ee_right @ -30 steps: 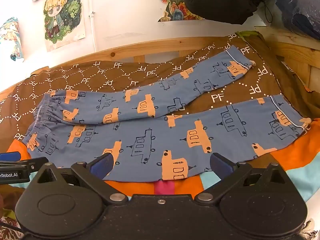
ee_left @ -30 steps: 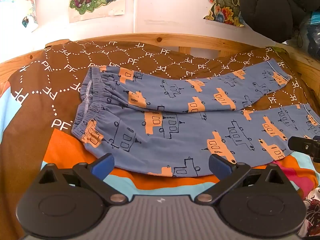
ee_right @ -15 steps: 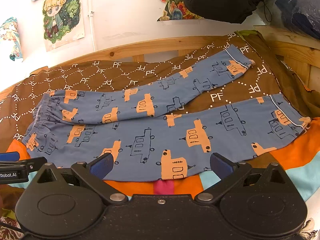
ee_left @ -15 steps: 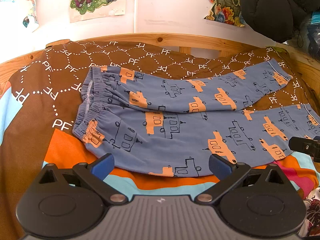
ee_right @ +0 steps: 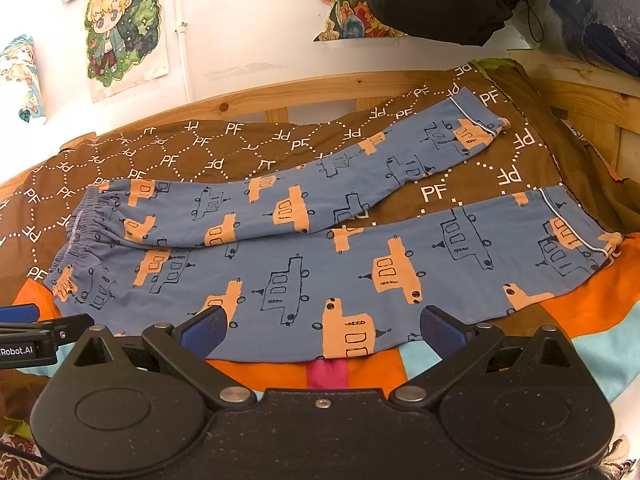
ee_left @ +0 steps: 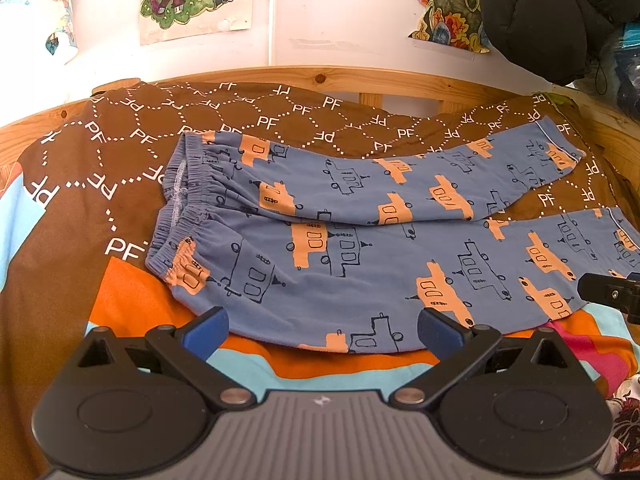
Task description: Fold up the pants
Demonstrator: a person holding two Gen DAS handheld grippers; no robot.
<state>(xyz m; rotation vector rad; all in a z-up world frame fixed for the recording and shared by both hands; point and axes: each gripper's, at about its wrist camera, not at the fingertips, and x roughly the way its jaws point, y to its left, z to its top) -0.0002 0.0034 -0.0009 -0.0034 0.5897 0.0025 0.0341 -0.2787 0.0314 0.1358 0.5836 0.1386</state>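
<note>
Blue pants (ee_left: 360,240) with orange and outlined bus prints lie flat on the bed, waistband (ee_left: 180,208) to the left, two legs spread out to the right. They also show in the right wrist view (ee_right: 320,248), cuffs (ee_right: 576,240) at the right. My left gripper (ee_left: 322,326) is open and empty, just short of the near leg's front edge. My right gripper (ee_right: 322,328) is open and empty, over the same front edge further right. Each gripper's tip shows in the other's view: the right one (ee_left: 608,292), the left one (ee_right: 24,324).
A brown "PF" patterned blanket (ee_left: 120,152) with orange, cyan and pink patches (ee_right: 600,304) covers the bed. A wooden bed rail (ee_left: 360,80) runs behind. A black jacket (ee_left: 552,16) hangs at the upper right. Posters (ee_right: 124,28) are on the white wall.
Both grippers have drifted very slightly; the pants sit a touch lower and to the right in the left view. Jaws stay open, nothing grasped.
</note>
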